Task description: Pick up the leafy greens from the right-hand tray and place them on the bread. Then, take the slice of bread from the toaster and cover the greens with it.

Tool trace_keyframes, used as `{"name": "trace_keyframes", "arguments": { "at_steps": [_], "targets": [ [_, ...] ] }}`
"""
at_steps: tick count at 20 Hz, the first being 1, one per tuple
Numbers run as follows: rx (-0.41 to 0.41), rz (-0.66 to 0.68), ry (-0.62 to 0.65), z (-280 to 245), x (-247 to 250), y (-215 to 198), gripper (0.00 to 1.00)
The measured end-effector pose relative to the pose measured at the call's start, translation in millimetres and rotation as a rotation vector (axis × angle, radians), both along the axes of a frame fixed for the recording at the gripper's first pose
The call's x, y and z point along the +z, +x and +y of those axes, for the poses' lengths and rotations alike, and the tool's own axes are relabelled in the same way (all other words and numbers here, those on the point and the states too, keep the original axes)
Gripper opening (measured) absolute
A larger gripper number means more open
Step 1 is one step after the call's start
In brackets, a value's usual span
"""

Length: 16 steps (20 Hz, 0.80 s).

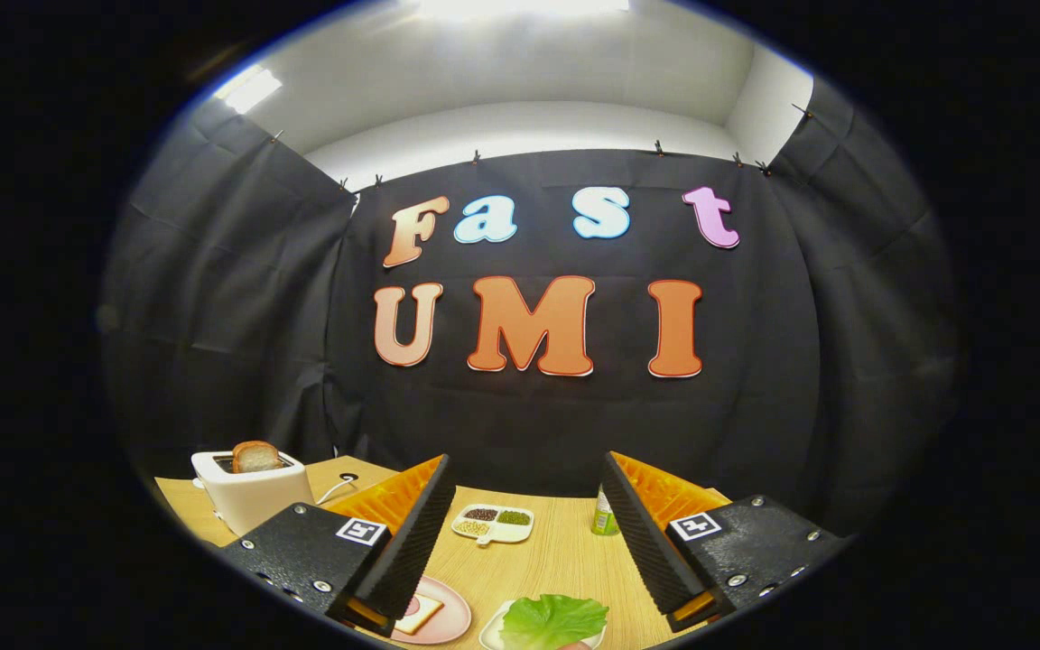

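Greens (554,619) sat in the tray (495,634) between the fingers, close under the gripper (520,533). Bread (417,616) was on the plate (448,623) just left, another slice (255,457) up in the toaster (254,492). I'd guess the leaf was light, floppy and easy to tear, so pinch near the edge. Jaws were wide, empty, held level above the table (556,551)

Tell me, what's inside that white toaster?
A browned slice of bread sticks up from the toaster slot. Its lower part is hidden inside. The fingers are spread wide, holding nothing.
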<state>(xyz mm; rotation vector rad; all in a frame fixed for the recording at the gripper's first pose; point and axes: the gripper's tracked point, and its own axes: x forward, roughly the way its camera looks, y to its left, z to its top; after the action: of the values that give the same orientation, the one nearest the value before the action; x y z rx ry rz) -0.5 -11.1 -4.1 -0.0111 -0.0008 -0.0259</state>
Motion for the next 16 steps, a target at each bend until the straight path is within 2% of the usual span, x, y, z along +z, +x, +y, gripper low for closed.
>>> {"name": "trace_keyframes", "arguments": {
  "at_steps": [7,11,16],
  "targets": [
    [0.017,0.079,0.046,1.5,-17.9,4.1,0.98],
    [0.044,0.188,0.119,5.7,-45.4,7.8,0.98],
    [0.014,0.343,0.176,-2.0,-89.6,13.1,0.98]
  ]
}}
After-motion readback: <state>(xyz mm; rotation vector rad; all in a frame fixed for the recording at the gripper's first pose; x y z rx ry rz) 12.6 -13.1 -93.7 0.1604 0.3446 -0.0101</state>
